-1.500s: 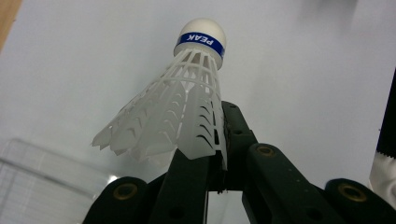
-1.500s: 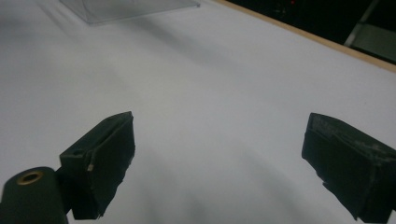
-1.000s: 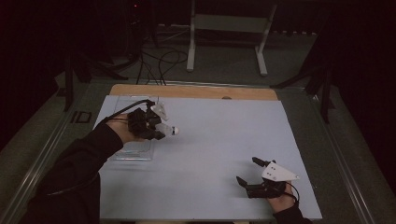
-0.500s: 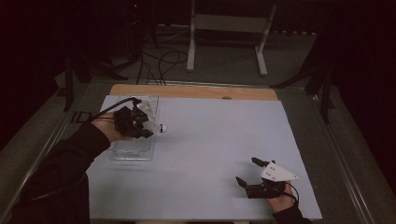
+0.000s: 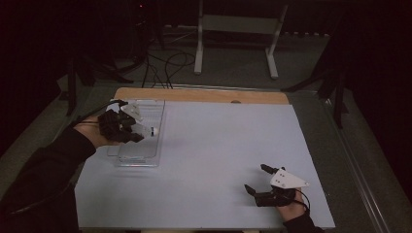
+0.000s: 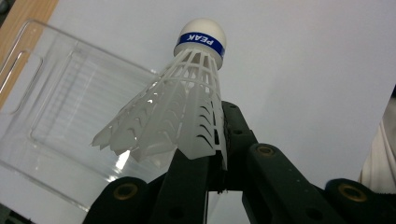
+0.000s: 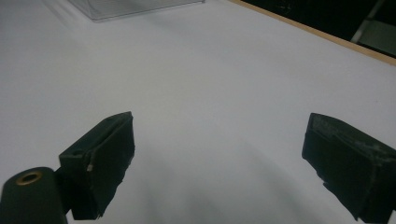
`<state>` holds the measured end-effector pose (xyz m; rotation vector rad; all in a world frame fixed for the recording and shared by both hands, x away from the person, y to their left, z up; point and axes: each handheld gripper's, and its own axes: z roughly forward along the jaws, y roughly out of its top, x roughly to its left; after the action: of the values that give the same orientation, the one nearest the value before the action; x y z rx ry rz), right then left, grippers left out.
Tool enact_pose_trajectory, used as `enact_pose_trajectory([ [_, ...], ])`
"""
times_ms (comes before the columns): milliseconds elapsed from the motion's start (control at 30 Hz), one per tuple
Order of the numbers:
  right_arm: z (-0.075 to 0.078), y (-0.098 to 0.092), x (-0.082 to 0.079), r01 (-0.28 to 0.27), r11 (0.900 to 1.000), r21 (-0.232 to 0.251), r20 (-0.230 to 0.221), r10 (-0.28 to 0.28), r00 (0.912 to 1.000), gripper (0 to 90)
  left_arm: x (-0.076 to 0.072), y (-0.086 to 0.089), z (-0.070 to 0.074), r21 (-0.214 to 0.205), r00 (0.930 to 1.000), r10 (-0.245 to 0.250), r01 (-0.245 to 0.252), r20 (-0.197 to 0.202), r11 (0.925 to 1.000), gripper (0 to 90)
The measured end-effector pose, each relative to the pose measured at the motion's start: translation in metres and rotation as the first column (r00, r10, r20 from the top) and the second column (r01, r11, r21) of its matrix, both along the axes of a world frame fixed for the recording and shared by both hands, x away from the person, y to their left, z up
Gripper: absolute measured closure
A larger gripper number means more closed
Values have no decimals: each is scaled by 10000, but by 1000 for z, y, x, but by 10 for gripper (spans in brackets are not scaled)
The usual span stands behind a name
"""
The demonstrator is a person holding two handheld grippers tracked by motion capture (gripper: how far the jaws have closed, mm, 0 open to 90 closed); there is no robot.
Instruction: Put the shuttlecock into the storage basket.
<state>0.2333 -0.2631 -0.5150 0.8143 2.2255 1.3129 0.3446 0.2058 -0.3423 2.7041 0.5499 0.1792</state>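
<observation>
Left gripper (image 5: 127,127), black and two-jawed, is gripping a white plastic shuttlecock (image 6: 180,105) by the edge of its skirt and holding it over the clear, shallow rectangular plastic tray (image 5: 150,159) on the white table sheet (image 5: 218,145). Judging by the pose, the carrying step is ending and the placing step is beginning: the next move calls for lowering the shuttlecock inside the tray's walls before letting the jaws part, since its rounded cork tip with the blue band (image 6: 201,41) is pointing out past the tray's right edge, towards the open sheet. Seen from the left gripper view, the tray (image 6: 56,116) is lying beneath the skirt and appears to be holding nothing else; its ribbed floor is showing bare. Well to the right of the tray and nearer the person, the right gripper (image 5: 262,180) is resting on the sheet with its jaws spread wide and gripping nothing, its black pads (image 7: 105,154) framing only blank white sheet (image 7: 210,93).
</observation>
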Motion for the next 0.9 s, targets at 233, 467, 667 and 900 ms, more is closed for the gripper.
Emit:
enact_pose_trajectory([
  [233,0,0,0,-5,10000,16,-34,5,10000,93,3,10,-3,-64,10000,3,-3,-18,10000,900],
  [467,-1,0,0,-40,10000,-79,-68,40,10000,94,10,17,-18,-59,9994,296,-297,-151,9995,899],
  [667,-1,0,0,-49,9999,-94,-111,48,9999,94,14,20,-33,-151,9990,352,-356,-263,9993,899],
  [900,-1,1,0,-64,9999,-106,-120,63,9999,94,17,21,-48,-204,9995,305,-307,-91,9993,897],
])
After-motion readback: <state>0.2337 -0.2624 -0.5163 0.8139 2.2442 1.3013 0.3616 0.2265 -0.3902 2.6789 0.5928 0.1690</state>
